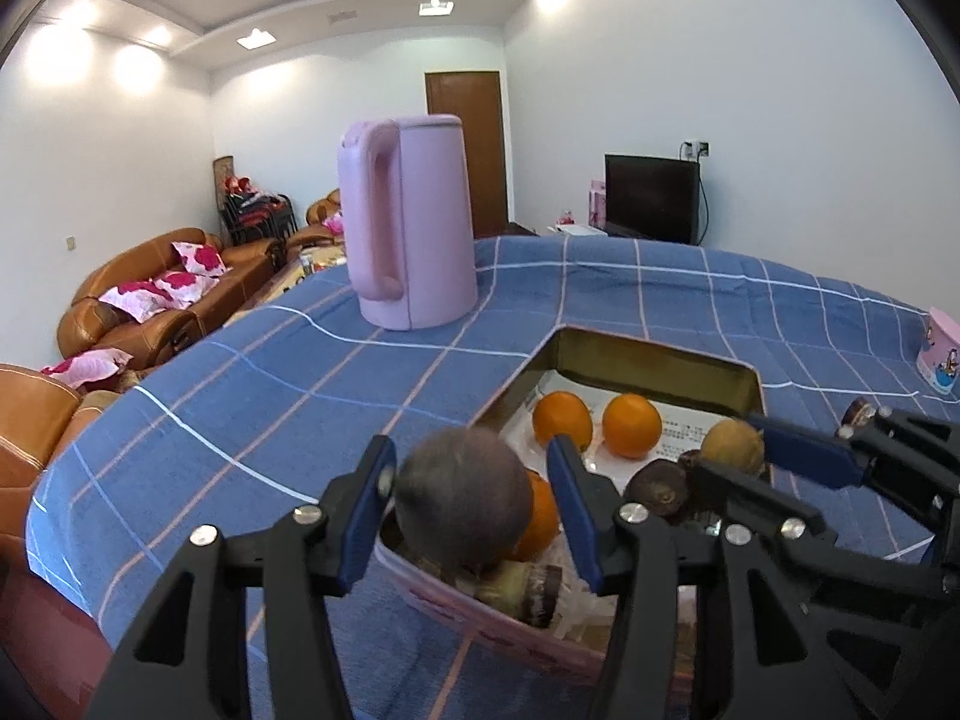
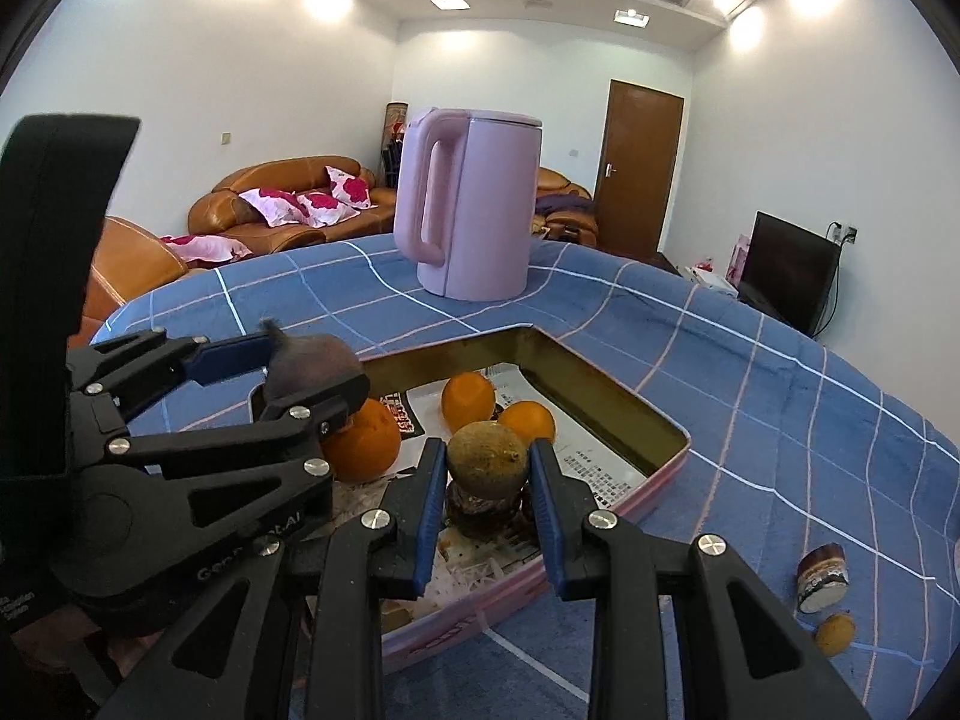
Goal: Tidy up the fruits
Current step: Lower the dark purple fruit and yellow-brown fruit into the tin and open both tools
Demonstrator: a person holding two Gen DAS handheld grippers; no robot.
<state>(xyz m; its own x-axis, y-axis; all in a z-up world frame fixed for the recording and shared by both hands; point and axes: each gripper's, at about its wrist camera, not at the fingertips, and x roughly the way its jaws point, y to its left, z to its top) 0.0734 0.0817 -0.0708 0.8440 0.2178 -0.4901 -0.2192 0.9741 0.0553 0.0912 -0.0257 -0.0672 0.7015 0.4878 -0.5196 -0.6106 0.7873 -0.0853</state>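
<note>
A pink tin tray [image 1: 744,387] [image 2: 666,474] lies on the blue checked tablecloth and holds several oranges [image 1: 631,425] [image 2: 468,399] on printed paper. My left gripper [image 1: 471,495] [image 2: 294,369] is shut on a dark purple-brown round fruit [image 1: 462,498] [image 2: 312,369], held above the tray's near-left corner. My right gripper [image 2: 487,468] [image 1: 729,450] is shut on a brownish-yellow round fruit [image 2: 487,459] [image 1: 732,446], just above a dark brown fruit [image 2: 480,513] [image 1: 657,486] in the tray.
A pink kettle [image 1: 408,222] [image 2: 474,204] stands on the table behind the tray. A dark brown piece [image 2: 823,576] and a small yellow fruit [image 2: 835,633] lie on the cloth right of the tray. A pink box [image 1: 942,354] stands at the far right.
</note>
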